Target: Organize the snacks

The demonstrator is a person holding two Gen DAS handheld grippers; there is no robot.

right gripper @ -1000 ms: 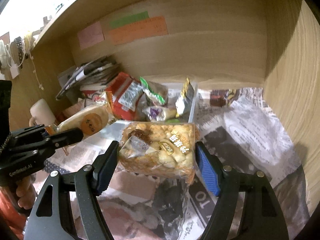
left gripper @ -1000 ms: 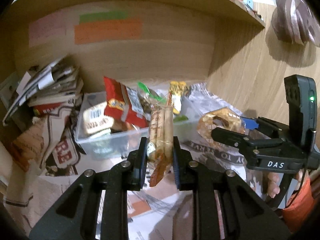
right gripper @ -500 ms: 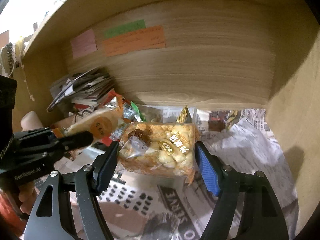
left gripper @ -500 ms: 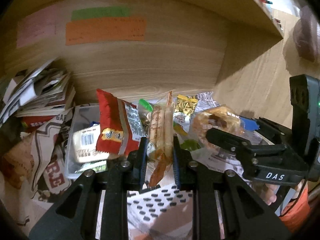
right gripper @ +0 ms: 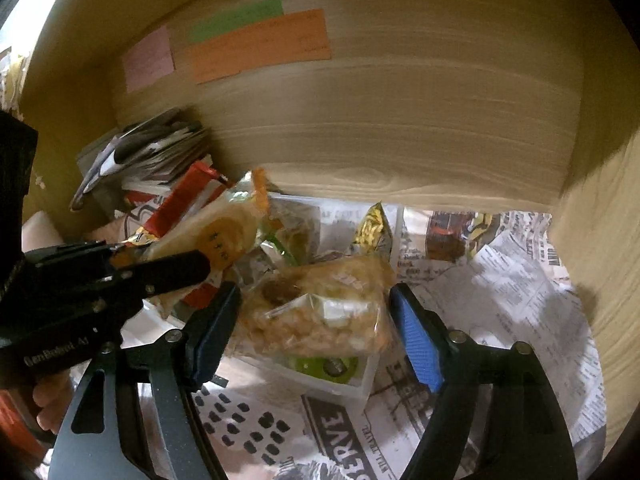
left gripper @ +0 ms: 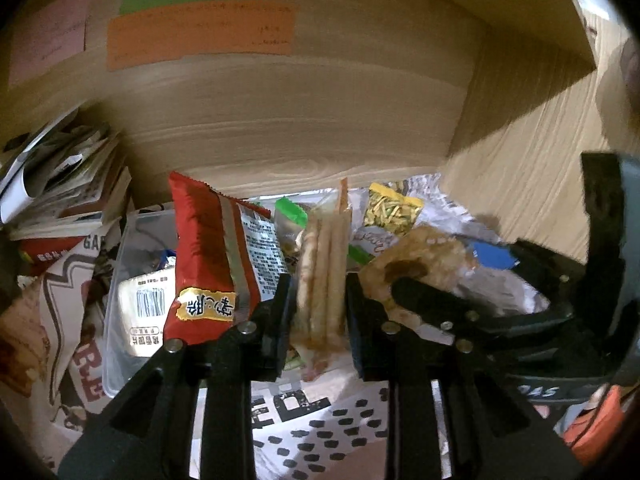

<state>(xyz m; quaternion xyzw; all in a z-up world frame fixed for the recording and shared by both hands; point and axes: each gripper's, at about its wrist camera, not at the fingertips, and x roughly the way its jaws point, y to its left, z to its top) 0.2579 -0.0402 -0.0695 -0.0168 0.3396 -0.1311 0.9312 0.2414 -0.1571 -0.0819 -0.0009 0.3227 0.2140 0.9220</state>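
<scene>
Wooden shelf alcove, floor lined with newspaper (right gripper: 520, 280); coloured paper notes (left gripper: 200, 28) stuck on the back wall, their writing too faint for me to read.

Item 1: left gripper (left gripper: 316, 304), clamped on a clear biscuit-stick packet (left gripper: 322, 268) held upright; the packet's lower end is blurred. From the right wrist view I see the same packet side-on, showing an orange round label (right gripper: 224, 236) that the left view hides.

Item 2: right gripper (right gripper: 316, 320), its blue pads (right gripper: 416, 340) set on either side of a puffed snack bag (right gripper: 320, 308); the left pad touches it, while a sliver of gap shows at the right pad, so I cannot tell if the grip is firm. The bag hangs over the near edge of the bin.

Item 3: clear plastic bin (left gripper: 120, 280) straight ahead of both grippers, holding a red chip bag (left gripper: 208, 256), a barcode-labelled white packet (left gripper: 148, 312) and a yellow packet (left gripper: 392, 208). Its far side is hidden behind the contents.

Item 4: stack of magazines (left gripper: 60, 184), left of the bin, cut off at the frame edge.
</scene>
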